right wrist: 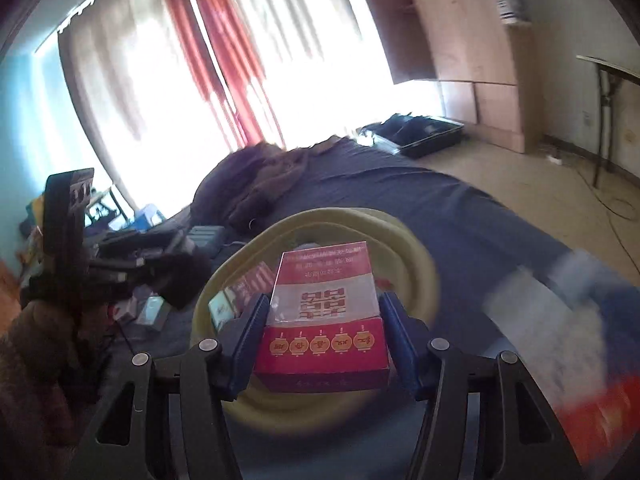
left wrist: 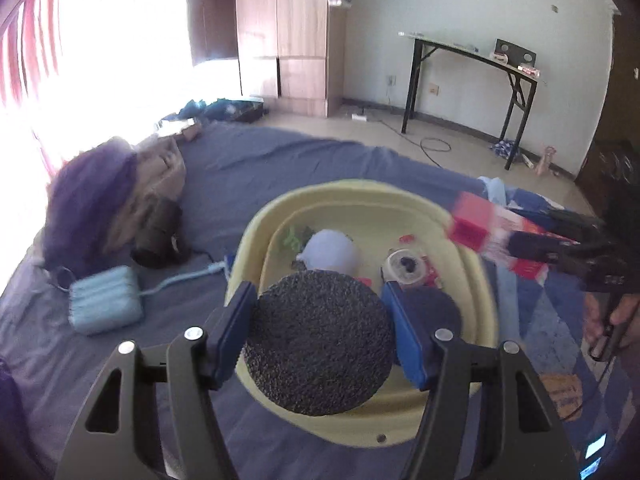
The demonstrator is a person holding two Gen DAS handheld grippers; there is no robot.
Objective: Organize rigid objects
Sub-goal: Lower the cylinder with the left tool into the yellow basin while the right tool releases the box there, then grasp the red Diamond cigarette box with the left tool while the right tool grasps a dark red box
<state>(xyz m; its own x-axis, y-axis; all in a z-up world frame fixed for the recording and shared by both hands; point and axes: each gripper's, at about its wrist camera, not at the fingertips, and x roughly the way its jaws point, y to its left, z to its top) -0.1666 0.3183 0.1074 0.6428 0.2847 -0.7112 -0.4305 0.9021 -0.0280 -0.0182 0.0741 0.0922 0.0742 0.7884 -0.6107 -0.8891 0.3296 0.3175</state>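
My left gripper (left wrist: 320, 312) is shut on a dark speckled round disc (left wrist: 318, 344), held over the near side of a pale yellow basin (left wrist: 478, 280) on the blue bed. The basin holds a white rounded object (left wrist: 332, 250), a tape roll (left wrist: 404, 266), a green item and small red pieces. My right gripper (right wrist: 324, 320) is shut on a red and white box (right wrist: 326, 312) above the basin's rim (right wrist: 420, 268). In the left wrist view the box (left wrist: 476, 224) and right gripper (left wrist: 560, 244) come in blurred from the right, over the basin's right rim.
A light blue ribbed case (left wrist: 106, 300) with a cord, a black cup (left wrist: 158, 232) and a purple-brown clothes pile (left wrist: 108, 196) lie left of the basin. A black folding table (left wrist: 472, 80) and a wooden wardrobe (left wrist: 288, 32) stand beyond the bed. Clutter lies left in the right wrist view (right wrist: 152, 312).
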